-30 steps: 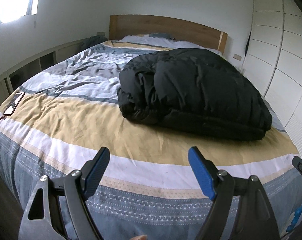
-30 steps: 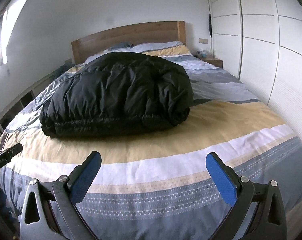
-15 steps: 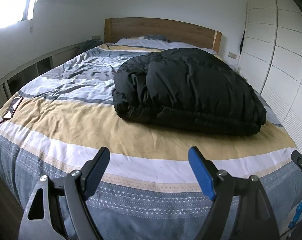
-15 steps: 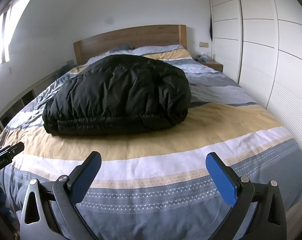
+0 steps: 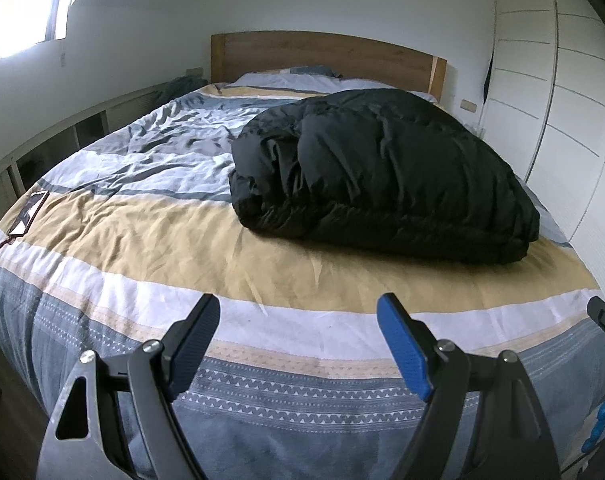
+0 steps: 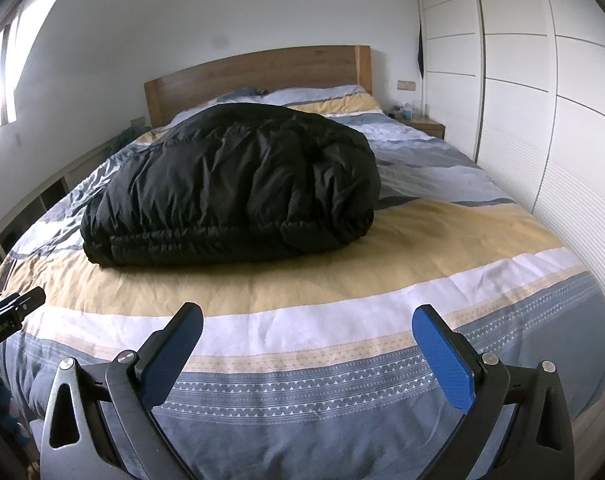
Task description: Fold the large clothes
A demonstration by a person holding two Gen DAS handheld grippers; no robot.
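A black puffy coat (image 5: 382, 172) lies folded into a thick bundle in the middle of the bed (image 5: 142, 240), across the yellow stripe of the cover. In the right wrist view the same coat (image 6: 230, 184) sits ahead and a little left. My left gripper (image 5: 298, 316) is open above the foot of the bed, well short of the coat, nothing between its blue pads. My right gripper (image 6: 308, 326) is open too, empty, also over the bed's foot. Each gripper's edge shows at the side of the other's view.
A wooden headboard (image 5: 326, 56) and pillows (image 6: 314, 94) are at the far end. White wardrobe doors (image 6: 542, 100) run along the right side, a nightstand (image 6: 422, 124) beside them. A low shelf (image 5: 62, 132) lines the left wall. A phone (image 5: 28, 214) lies on the bed's left edge.
Both views have pulled back and tipped slightly, so the coat sits a little lower and farther. Both grippers stay open and empty. The coat has not moved on the bed.
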